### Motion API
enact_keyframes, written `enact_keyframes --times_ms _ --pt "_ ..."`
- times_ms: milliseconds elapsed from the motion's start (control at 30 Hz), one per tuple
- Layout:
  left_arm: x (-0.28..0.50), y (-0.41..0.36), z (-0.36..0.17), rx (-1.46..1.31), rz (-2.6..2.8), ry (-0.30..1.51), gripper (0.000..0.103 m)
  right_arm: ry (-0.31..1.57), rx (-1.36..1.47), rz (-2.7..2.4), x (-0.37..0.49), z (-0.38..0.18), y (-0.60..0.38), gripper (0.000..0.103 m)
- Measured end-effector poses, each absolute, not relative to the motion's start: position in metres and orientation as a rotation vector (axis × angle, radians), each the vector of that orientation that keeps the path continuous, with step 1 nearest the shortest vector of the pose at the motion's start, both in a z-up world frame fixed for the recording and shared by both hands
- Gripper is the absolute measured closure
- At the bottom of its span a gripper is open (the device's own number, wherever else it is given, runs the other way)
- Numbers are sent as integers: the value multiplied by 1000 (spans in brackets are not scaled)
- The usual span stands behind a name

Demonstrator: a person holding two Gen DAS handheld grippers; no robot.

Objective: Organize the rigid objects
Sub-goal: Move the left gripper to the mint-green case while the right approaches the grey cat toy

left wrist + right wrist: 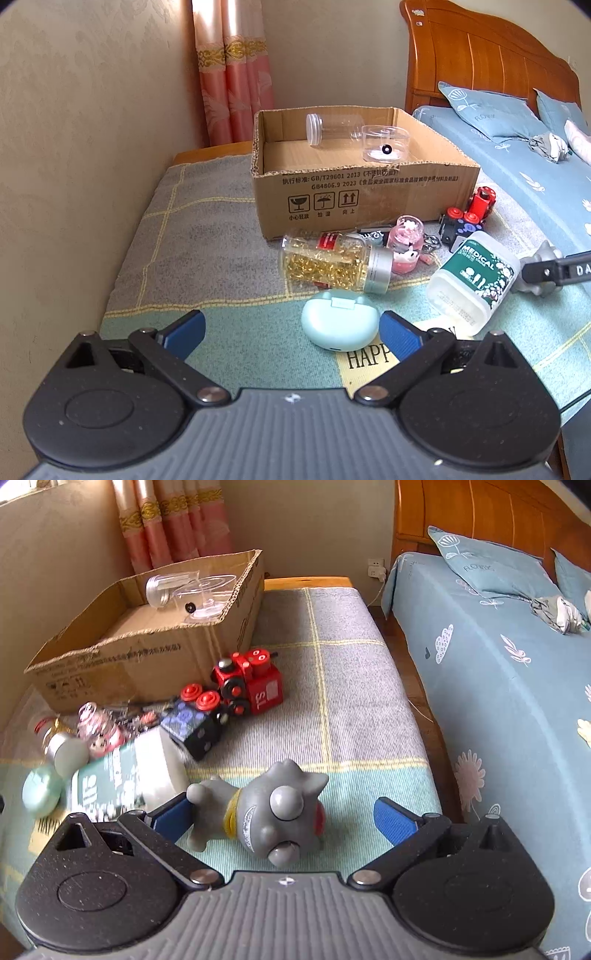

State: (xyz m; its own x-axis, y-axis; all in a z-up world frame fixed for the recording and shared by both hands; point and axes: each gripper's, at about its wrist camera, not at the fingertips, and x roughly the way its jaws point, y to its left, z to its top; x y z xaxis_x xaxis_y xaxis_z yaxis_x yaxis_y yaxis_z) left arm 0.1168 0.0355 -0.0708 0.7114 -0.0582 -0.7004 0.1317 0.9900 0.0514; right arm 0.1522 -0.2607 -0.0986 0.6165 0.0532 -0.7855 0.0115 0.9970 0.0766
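A cardboard box stands at the back of the cloth-covered table; it also shows in the right wrist view. It holds a clear jar and a clear case. My left gripper is open, its jaws either side of a mint earbud case. My right gripper is open around a grey rubber figure lying on the cloth; the figure also shows in the left wrist view. A white medical tub lies between the two.
In front of the box lie a jar of gold capsules, a pink trinket bottle, a red toy train and a black-blue toy block. A bed runs along the right. A wall is on the left.
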Motion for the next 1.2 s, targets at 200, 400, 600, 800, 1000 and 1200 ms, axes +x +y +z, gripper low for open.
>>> enact_keyframes --times_ms 200,400,600,800,1000,1200 --pt "118 33 -82 112 -131 800 3 893 12 76 134 -103 -257 0" --pt "123 34 -98 73 -169 842 3 898 -81 103 119 -120 -247 0" --pt "131 31 -110 72 -176 874 3 853 -76 123 109 -124 -251 0" --pt "135 25 -118 88 -156 880 1 799 -70 111 91 -126 -255 0" --pt "142 23 -120 79 -173 868 1 755 -62 91 75 -127 -255 0" --pt "150 19 -120 79 -206 843 5 765 -59 84 76 -126 -254 0"
